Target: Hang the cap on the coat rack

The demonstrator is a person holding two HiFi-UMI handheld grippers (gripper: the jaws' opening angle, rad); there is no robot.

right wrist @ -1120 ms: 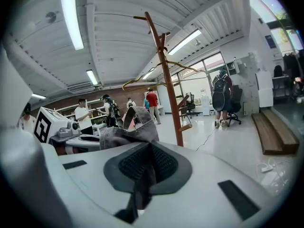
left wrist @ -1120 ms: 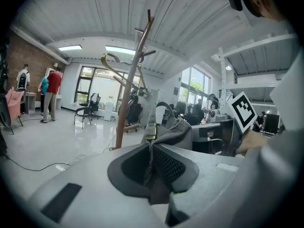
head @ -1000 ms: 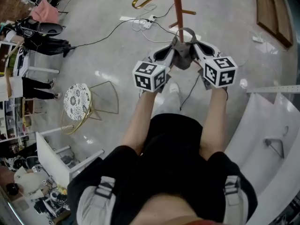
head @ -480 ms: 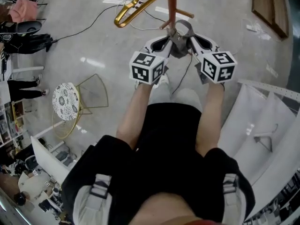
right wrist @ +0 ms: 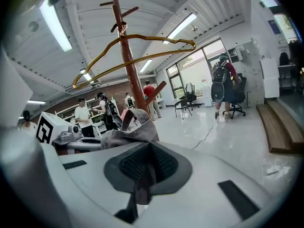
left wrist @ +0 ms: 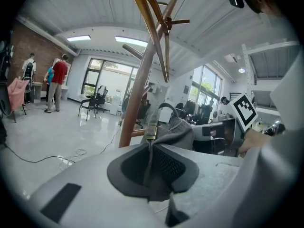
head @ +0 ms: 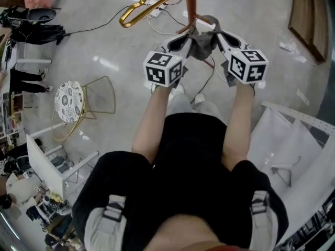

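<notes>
A grey cap (head: 201, 42) hangs stretched between my two grippers, right beside the brown wooden pole of the coat rack (head: 191, 4). My left gripper (head: 187, 43) is shut on the cap's strap side; its view shows the fabric and a brass buckle (left wrist: 151, 130) pinched in the jaws (left wrist: 151, 148). My right gripper (head: 218, 36) is shut on the other edge of the cap (right wrist: 133, 131), with cloth running down between its pads (right wrist: 148, 151). The pole (left wrist: 138, 96) stands just behind the cap. Pegs (right wrist: 156, 90) stick out of the pole above it.
A gold hanger (head: 137, 7) hangs on the rack (right wrist: 128, 56). On the floor lie cables with a power strip (head: 155, 13), left stands a gold wire stool (head: 73, 102), right white panels (head: 293, 140) and wooden boards (head: 309, 14). People stand far off (left wrist: 58, 82) (right wrist: 222, 85).
Both grippers with the cap have moved a little up and closer against the pole. The gold hanger shows more at the top of the head view.
</notes>
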